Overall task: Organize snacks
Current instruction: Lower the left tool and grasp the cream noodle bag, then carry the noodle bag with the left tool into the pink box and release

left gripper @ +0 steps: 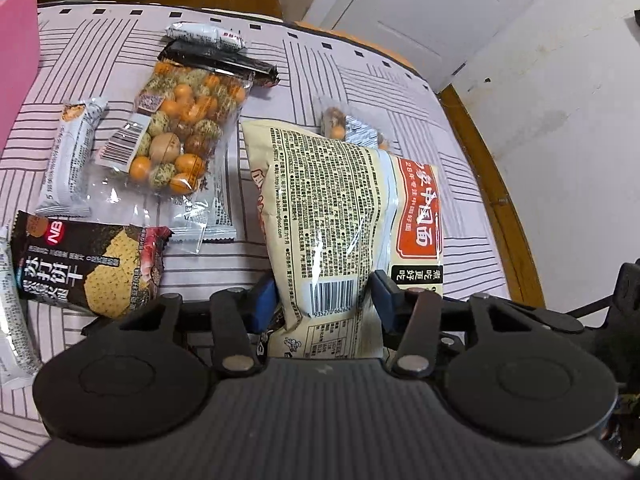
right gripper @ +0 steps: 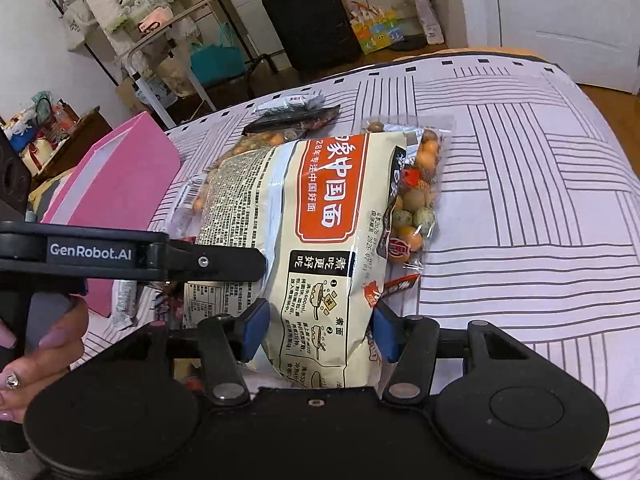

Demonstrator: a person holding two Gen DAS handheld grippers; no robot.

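The left gripper [left gripper: 324, 304] sits closest in its own view, blue pads on either edge of the noodle bag [left gripper: 340, 216] near its barcode end, clamped on it. The right gripper [right gripper: 316, 320] brackets the same bag [right gripper: 316, 216] at the other near corner, its pads touching the bag's sides, so it appears clamped too, though lightly. Two holds on one floppy, puffy pack make sense: it would sag or swing from a single pinch. The bag tilts up off the bed [left gripper: 312, 60], its far end leaning over a clear pack of round snacks [right gripper: 420, 184] on the right. A second pack of orange and speckled balls [left gripper: 180, 120] lies to the left, with a cracker pack [left gripper: 92, 268], a white bar [left gripper: 72, 156] and a dark wrapper [left gripper: 224, 62] around it. The pink box [right gripper: 120, 184], probably the destination, stands at the left edge of the bed. Both grippers angle steeply downward, side by side; a hand [right gripper: 36, 344] with painted nails wraps the left gripper's handle.
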